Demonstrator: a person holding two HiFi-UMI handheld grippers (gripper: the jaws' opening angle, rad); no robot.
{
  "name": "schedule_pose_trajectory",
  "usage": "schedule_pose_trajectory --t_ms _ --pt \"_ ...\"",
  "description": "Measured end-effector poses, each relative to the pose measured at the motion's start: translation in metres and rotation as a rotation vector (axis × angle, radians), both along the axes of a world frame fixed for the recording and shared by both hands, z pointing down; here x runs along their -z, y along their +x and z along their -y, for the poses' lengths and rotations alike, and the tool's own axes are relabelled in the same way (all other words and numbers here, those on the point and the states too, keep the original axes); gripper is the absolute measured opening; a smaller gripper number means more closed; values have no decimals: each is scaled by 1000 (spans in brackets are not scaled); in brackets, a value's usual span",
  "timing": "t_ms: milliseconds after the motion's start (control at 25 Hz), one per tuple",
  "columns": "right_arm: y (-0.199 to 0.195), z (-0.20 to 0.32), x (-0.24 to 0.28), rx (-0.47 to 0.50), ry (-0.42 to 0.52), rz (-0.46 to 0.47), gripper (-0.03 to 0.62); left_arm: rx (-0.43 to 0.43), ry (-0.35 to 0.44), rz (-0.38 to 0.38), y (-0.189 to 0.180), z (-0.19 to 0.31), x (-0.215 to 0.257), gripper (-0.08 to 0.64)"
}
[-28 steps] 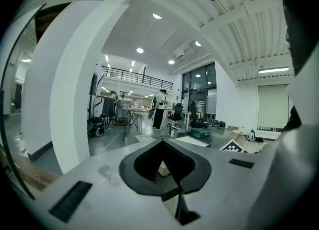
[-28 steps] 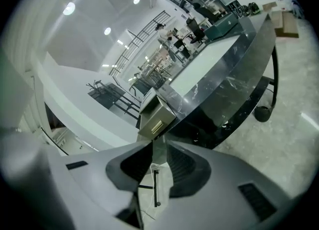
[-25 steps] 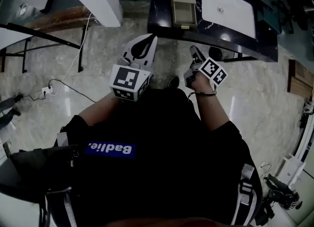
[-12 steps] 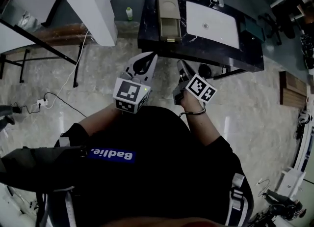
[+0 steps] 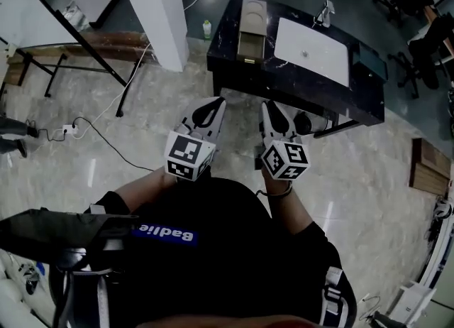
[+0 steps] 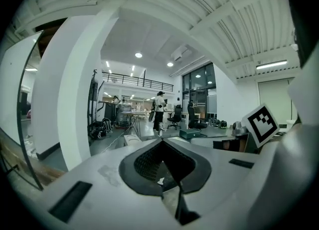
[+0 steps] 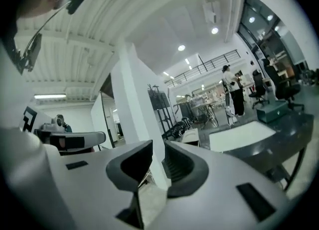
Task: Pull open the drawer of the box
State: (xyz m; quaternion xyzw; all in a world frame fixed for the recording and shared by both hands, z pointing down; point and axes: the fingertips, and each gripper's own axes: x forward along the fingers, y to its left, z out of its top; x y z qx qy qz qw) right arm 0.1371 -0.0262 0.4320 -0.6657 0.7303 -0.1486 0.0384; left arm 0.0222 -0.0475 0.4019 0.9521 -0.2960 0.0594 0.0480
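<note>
A long beige box lies on the black table, at its left end. The box's drawer shows as a recessed part at the near end. Both grippers hover over the floor short of the table's front edge, pointing at it and touching nothing. My left gripper has its fingertips pressed together and holds nothing. On my right gripper a narrow gap shows between the fingertips, with nothing in it. In the right gripper view the box is small and far beyond the jaws.
A white slab lies on the table to the right of the box. A white pillar stands at the left, with a small bottle at its foot. A cable runs over the marble floor. Desks and people stand far off.
My right gripper has turned and come to lie alongside the left one, marker cube up. The table with the box now sits farther up in the head view.
</note>
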Motion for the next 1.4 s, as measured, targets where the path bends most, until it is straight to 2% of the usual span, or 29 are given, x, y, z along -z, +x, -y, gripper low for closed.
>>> schedule_pose_trajectory --t_ms 200,440,520,560,640,720,840,1120,1400 --pt "-35 -38 29 67 86 -150 71 10 -11 25 -5 -40 -6 -5" --pt "-72 -68 69 102 192 -271 69 -52 11 17 -5 -68 10 -5" --pt "-82 -70 79 110 201 -299 53 -71 28 11 -4 -69 17 -5" --pt "-86 -71 81 113 190 -305 29 -81 38 6 -4 -70 23 -5" --pt "-92 -71 79 110 174 -309 28 -102 60 -9 -6 -73 34 -5" --pt "-97 -71 77 109 169 -315 0 -114 70 -23 -10 -72 39 -5" --pt "-107 -70 80 107 166 -308 0 -127 59 -24 -19 -69 40 -5" --pt "-111 -58 82 85 154 -303 0 -155 106 -40 -26 -62 52 -5" --pt "-116 -49 74 81 133 -286 0 -161 102 -44 -33 -54 49 -5"
